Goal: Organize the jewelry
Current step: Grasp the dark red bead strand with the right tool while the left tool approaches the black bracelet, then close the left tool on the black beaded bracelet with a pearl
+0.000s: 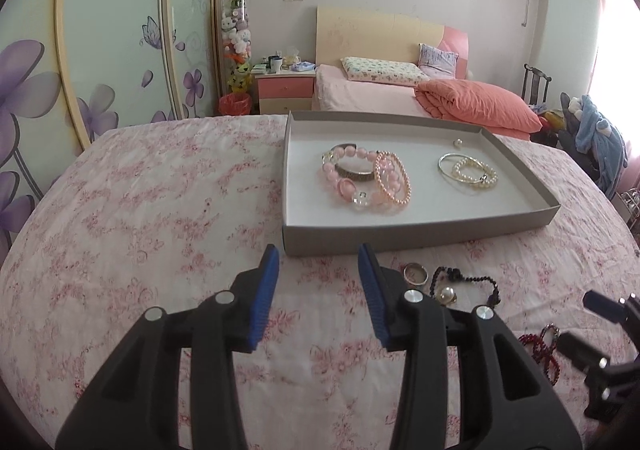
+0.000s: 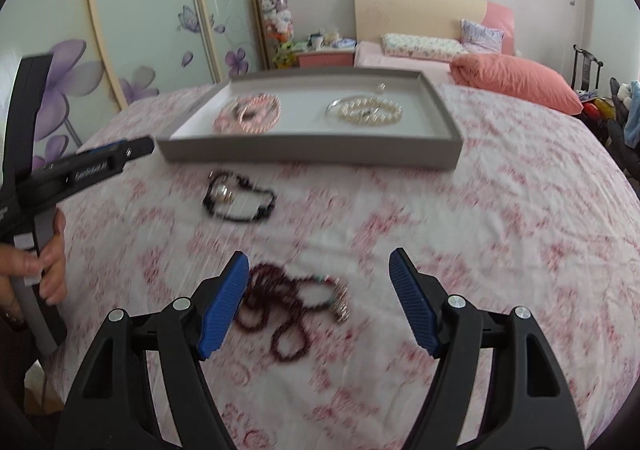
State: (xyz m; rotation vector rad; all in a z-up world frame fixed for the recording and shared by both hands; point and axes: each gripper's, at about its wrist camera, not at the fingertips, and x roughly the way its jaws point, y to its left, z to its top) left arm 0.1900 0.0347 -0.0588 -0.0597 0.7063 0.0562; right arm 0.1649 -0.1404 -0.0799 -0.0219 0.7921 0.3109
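Hovering my right gripper (image 2: 316, 270), jaws spread empty, over the dark-red beaded necklace (image 2: 280, 310) lying just below-left; left gripper (image 1: 318, 262) idling apart, farther off.

home bedroom: bed (image 1: 372, 90), nightstand (image 1: 285, 90).

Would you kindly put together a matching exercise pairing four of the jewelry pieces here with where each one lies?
Things:
1. pink bead bracelets
2. pearl bracelet
3. black bead bracelet
4. dark red bead strand

Places:
A. on the cloth, between the open right tongs
B. right part of the grey tray
C. on the cloth just before the tray
D. left part of the tray

Pairs: 1-D, 2-B, 3-C, 4-A
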